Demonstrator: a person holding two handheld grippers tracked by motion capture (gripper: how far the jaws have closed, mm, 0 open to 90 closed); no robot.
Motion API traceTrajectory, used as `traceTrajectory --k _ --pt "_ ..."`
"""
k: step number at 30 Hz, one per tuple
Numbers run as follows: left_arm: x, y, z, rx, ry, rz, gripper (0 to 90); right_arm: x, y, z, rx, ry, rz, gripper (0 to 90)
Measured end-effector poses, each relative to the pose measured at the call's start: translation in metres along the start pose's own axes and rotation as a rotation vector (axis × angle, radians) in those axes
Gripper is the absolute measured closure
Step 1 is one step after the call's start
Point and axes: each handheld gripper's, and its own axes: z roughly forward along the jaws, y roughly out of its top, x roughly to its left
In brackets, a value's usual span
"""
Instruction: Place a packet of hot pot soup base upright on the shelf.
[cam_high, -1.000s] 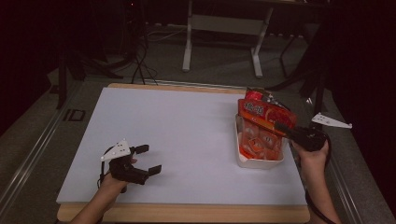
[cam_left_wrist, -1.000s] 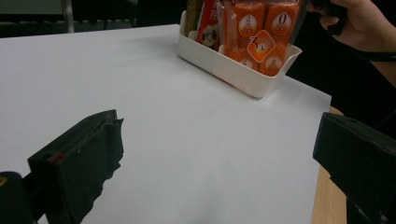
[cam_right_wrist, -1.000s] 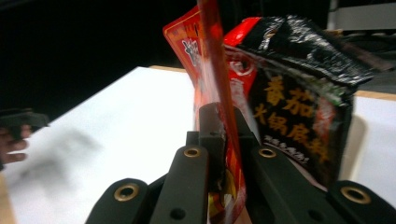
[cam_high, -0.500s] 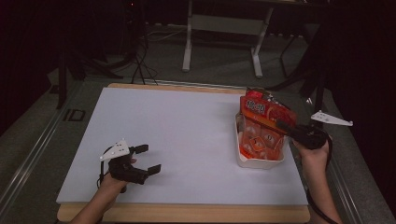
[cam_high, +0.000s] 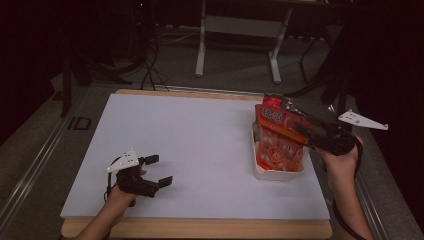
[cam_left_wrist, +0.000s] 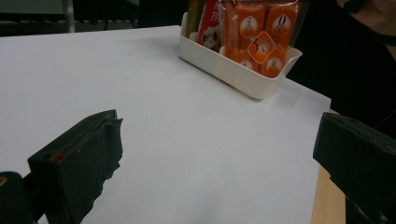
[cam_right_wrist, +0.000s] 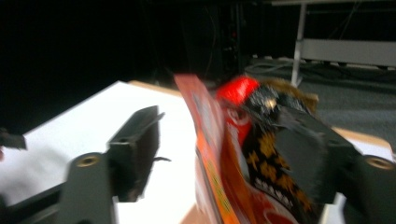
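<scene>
Gaping right gripper (cam_high: 300, 126) beside glossy orange snack packet (cam_high: 278, 131) — rectangular white tub (cam_high: 276, 173)

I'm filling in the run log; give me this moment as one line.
left gripper: open, over bare table | right gripper: fingers just opened, orange snack pack between them | pack: standing in white tray

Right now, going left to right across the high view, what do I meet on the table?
Left gripper → bare white table top → white tray of orange snack packs → right gripper, its fingers just opened, with a pack's top edge between them.
</scene>
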Motion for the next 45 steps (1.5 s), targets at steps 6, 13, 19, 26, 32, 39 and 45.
traceTrajectory --k 6,13,19,26,32,39,45 --pt "-0.001 0.0 0.0 0.0 -0.001 0.006 1.0 0.012 0.018 -0.004 -0.043 0.028 -0.018 17.6" --pt "-0.001 0.001 -0.001 -0.006 -0.002 0.009 1.0 0.039 0.037 -0.008 -0.071 0.095 -0.072 13.5" --pt "-0.002 0.0 -0.001 -0.001 -0.004 0.013 1.0 0.061 0.033 -0.001 -0.059 0.179 -0.099 12.7" --pt "-0.002 0.0 -0.002 -0.006 -0.006 0.015 1.0 0.078 0.018 0.014 -0.015 0.252 -0.136 12.7" --pt "-0.003 0.0 -0.002 -0.005 -0.009 0.018 1.0 0.084 0.008 0.022 -0.006 0.262 -0.148 12.7" --pt "-0.003 0.0 -0.001 0.001 -0.011 0.023 1.0 0.096 -0.015 0.039 0.051 0.312 -0.154 12.7" --pt "-0.004 -0.001 -0.001 0.002 -0.012 0.024 1.0 0.105 -0.036 0.053 0.101 0.333 -0.163 13.0"
